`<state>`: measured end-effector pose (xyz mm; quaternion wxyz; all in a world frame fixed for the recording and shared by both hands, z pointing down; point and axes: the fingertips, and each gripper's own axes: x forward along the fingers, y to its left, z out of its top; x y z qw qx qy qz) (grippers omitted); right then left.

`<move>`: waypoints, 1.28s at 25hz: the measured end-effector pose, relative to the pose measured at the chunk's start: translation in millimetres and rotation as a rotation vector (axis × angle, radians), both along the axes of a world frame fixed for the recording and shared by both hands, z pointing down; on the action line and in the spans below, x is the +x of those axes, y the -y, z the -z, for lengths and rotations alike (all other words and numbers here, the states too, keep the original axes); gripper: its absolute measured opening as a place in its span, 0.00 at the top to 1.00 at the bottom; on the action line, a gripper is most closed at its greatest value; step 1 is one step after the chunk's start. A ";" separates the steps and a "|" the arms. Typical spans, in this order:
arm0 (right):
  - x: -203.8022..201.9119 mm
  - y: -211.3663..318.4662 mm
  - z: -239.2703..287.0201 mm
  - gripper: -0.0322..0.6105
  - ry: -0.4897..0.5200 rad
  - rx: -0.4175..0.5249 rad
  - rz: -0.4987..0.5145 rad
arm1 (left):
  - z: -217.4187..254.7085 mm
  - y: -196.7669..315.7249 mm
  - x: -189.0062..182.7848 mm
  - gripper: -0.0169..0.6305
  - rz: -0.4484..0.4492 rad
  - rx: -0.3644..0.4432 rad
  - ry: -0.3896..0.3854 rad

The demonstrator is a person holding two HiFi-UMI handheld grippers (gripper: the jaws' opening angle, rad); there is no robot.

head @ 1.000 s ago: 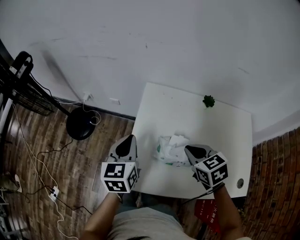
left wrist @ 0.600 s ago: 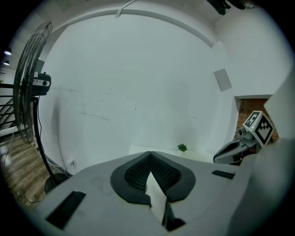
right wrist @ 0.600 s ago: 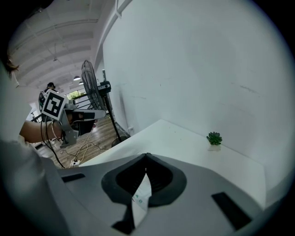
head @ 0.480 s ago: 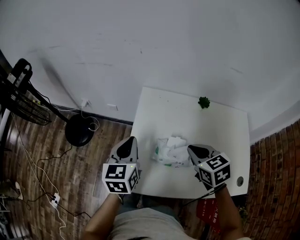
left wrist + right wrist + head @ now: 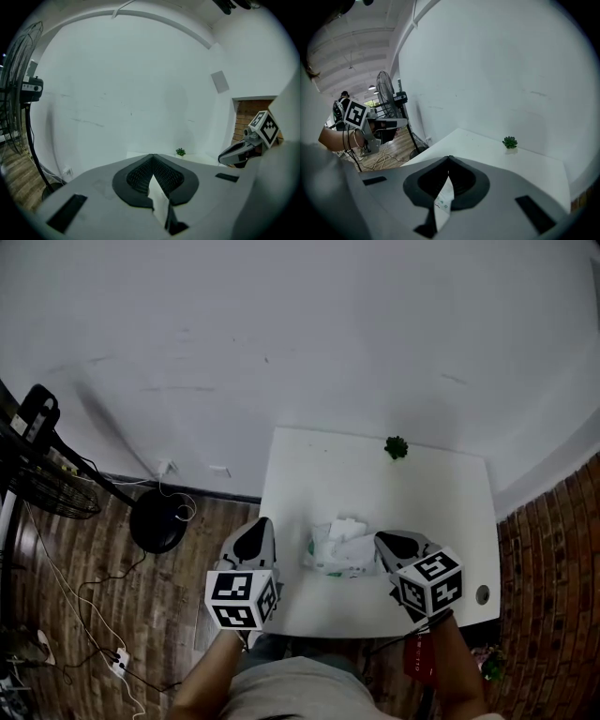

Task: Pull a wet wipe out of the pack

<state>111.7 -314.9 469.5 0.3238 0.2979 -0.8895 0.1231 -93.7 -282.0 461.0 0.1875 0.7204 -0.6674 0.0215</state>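
The wet wipe pack (image 5: 336, 557), white with green print, lies near the front edge of the white table (image 5: 422, 493). A crumpled white wipe (image 5: 349, 527) sticks up from its top. My right gripper (image 5: 379, 538) is shut, with its tips against the pack's right end. In the right gripper view (image 5: 449, 158) a printed white strip shows in the slit behind the closed tips. I cannot tell whether it is gripped. My left gripper (image 5: 262, 522) is shut at the table's left edge, a hand's width from the pack. The left gripper view (image 5: 152, 155) shows nothing clearly held.
A small green plant (image 5: 396, 447) stands at the table's far edge, also in view as plant (image 5: 509, 142). A standing fan (image 5: 37, 456) with its round base (image 5: 157, 521) and loose cables (image 5: 84, 568) occupy the wooden floor at left. A hole (image 5: 482, 594) marks the table's front right corner.
The head view has drifted, so the table sits a little higher in the frame. Both grippers, the pack and the wipe keep their places relative to one another.
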 end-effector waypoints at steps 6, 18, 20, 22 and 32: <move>3.9 -4.4 12.9 0.95 0.033 0.022 -0.042 | 7.8 7.1 6.0 0.97 -0.035 0.019 0.000; 13.1 -8.3 40.4 0.95 0.097 0.073 -0.130 | 17.2 21.0 18.1 0.97 -0.097 0.046 -0.010; 13.5 -7.8 45.1 0.95 0.118 0.083 -0.150 | 19.6 24.2 19.3 0.97 -0.107 0.051 -0.007; 14.1 -7.0 50.0 0.95 0.140 0.092 -0.169 | 23.1 27.9 20.8 0.97 -0.116 0.057 -0.002; 39.2 -2.4 97.5 0.95 0.308 0.211 -0.320 | 63.0 58.3 36.9 0.97 -0.200 0.130 0.055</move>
